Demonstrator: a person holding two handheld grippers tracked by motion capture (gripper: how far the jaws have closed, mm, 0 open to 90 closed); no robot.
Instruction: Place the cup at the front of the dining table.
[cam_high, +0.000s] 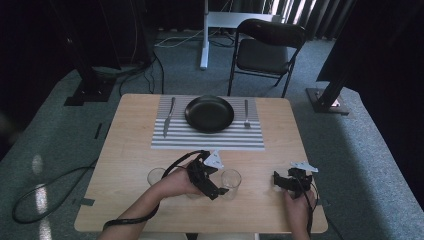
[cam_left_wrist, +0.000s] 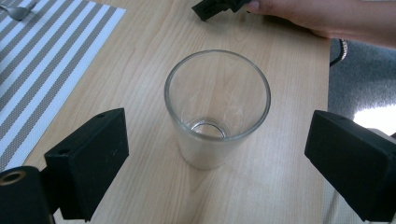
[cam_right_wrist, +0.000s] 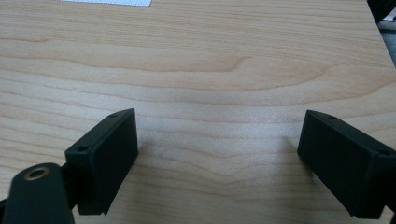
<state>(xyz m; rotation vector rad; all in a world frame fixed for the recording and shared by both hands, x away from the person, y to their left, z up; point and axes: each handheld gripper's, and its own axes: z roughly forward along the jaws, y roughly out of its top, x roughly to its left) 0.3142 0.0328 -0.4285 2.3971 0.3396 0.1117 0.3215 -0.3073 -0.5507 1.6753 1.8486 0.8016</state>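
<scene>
Left gripper (cam_high: 218, 186) — jaws spread wide, nothing clamped; in the left gripper view a clear empty drinking glass (cam_left_wrist: 217, 107) stands upright just ahead of the gap, both pads clear of its wall. From the high view that glass (cam_high: 231, 183) sits on the near part of the wooden table (cam_high: 130, 140), just beside the left gripper's tips. A second glass (cam_high: 156, 176) stands by the left forearm. Right gripper (cam_high: 281, 181) — jaws wide apart over bare wood, holding nothing, well apart from the glass. Farther off: striped placemat (cam_high: 207, 140) with black plate (cam_high: 209, 113), knife (cam_high: 169, 117) left, fork (cam_high: 246, 114) right. Folding chair (cam_high: 266, 50) beyond the table
</scene>
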